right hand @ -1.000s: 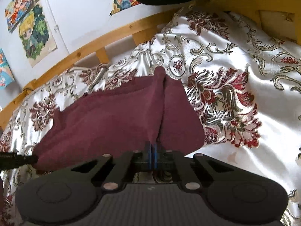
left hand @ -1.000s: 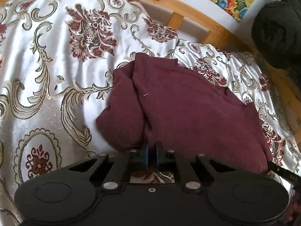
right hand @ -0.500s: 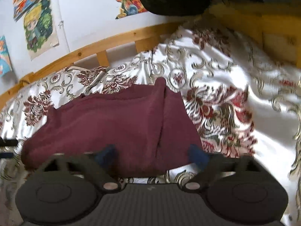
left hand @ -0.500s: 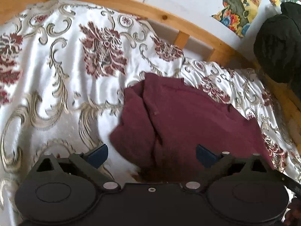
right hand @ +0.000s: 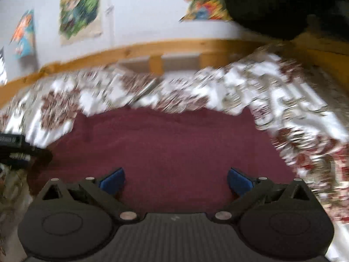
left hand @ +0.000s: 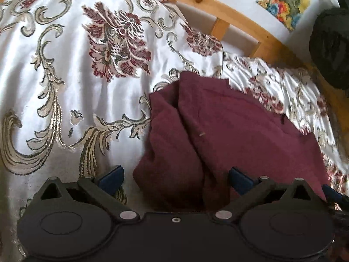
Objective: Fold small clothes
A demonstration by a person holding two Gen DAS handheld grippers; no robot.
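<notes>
- Maroon garment (left hand: 240, 131), one, lies on a floral bedspread (left hand: 65, 76).
- Two tools: left hand-held gripper (left hand: 175, 178) and right hand-held gripper (right hand: 175, 178), angled downward, jaws just sprung wide, gripping nothing.

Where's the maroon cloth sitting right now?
The maroon cloth lies on the floral satin bedspread, right of centre in the left wrist view, just beyond the open left gripper, near the wooden bed rail.

The garment (left hand: 229, 131) is showing plain dark maroon at centre frame. The bedspread (left hand: 65, 83) is showing glossy white with dark red flowers and gold-beige scrolls. The bed rail (left hand: 196, 0) along the top is showing light orange-brown wood. The pads (left hand: 111, 178) are showing blue on black gripper bodies. The posters (right hand: 80, 8) at upper left are showing mixed bright colours.
</notes>
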